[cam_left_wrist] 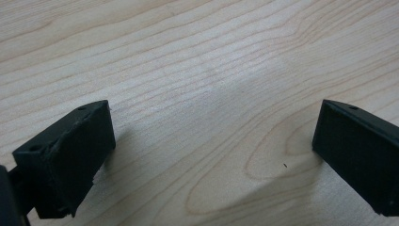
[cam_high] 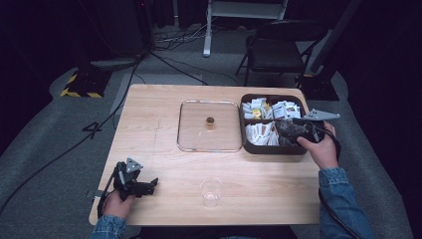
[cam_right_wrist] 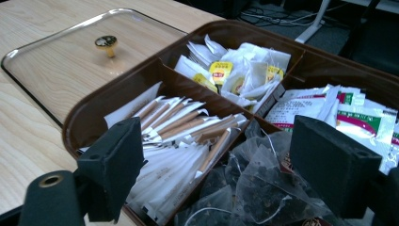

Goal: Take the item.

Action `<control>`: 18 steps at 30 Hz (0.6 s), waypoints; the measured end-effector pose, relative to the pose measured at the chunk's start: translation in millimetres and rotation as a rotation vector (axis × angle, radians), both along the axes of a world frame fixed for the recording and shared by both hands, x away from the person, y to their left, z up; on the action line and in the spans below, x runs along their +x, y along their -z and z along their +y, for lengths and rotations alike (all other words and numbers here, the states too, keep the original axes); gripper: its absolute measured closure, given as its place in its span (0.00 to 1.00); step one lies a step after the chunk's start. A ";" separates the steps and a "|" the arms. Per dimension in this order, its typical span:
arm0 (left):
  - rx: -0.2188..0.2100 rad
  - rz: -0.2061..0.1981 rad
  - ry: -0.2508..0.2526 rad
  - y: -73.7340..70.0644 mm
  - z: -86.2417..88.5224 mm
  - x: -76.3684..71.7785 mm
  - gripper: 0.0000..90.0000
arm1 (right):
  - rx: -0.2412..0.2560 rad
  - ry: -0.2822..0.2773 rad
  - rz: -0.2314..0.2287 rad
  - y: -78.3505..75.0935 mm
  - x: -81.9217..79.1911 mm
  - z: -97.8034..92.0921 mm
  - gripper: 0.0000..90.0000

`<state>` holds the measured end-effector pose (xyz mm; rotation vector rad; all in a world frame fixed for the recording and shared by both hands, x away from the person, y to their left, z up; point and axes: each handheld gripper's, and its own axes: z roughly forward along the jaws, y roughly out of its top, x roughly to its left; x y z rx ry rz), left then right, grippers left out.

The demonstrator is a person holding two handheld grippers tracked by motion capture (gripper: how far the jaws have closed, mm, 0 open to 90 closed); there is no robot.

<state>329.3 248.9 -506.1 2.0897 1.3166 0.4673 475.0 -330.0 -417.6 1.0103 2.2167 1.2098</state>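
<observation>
Your brown compartment box sits just right of the glass lid, and your right gripper hangs over its near corner, jaws spread and empty. The mesh tea bags lie directly below and between them, while your left gripper, also released, rests far off to the left

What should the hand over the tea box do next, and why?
Probably lower the right hand-held gripper a little onto a dark mesh tea bag and close. Its jaws stand open just above that compartment of the brown box, holding nothing, while the glass cup waits, looking empty.
</observation>
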 end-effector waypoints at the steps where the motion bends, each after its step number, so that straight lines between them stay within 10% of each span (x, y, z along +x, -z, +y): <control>1: 0.000 -0.001 0.000 0.0 0.0 0.1 0.00 | 0.001 0.004 0.004 2.3 1.0 -0.4 0.21; 18: 0.000 -0.001 0.000 0.1 0.0 0.1 0.00 | 0.005 0.107 0.067 27.2 11.6 -18.1 0.27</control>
